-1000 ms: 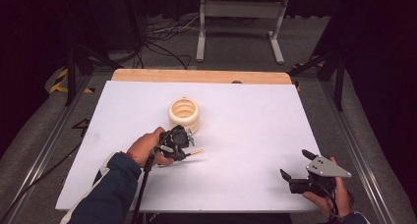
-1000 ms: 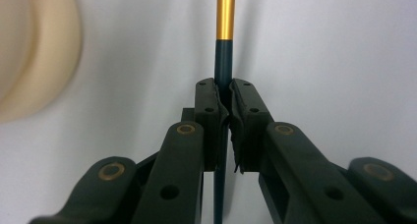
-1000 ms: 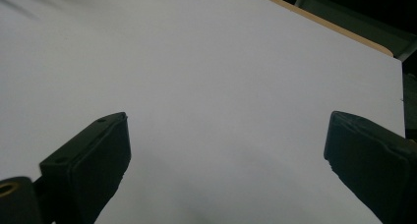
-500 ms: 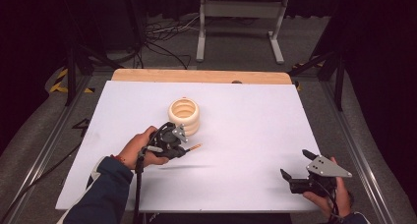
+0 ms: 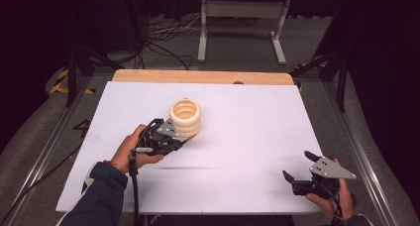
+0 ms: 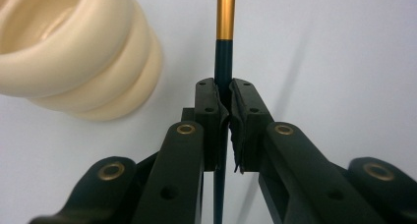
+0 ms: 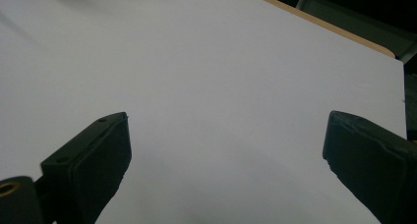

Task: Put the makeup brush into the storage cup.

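Observation:
A cream ribbed holder (image 5: 185, 117) stands upright near the middle of the white table (image 5: 247, 122). My left gripper (image 5: 184, 139) hovers just in front of the holder, shut on a thin pen with a dark shaft and gold end (image 6: 225, 17). In the left gripper view the holder (image 6: 74, 52) lies at the upper left, and the pen points past its right side. My right gripper (image 5: 296, 166) stands open at the table's front right corner, nothing between its jaws (image 7: 226, 150).
A wooden strip (image 5: 198, 77) borders the table's far edge. Beyond it stand a metal frame (image 5: 242, 23) and cables on the floor. Metal rails run along both sides of the table.
My left gripper has risen and moved away from the person toward the holder, carrying the pen. The right gripper has stayed in place.

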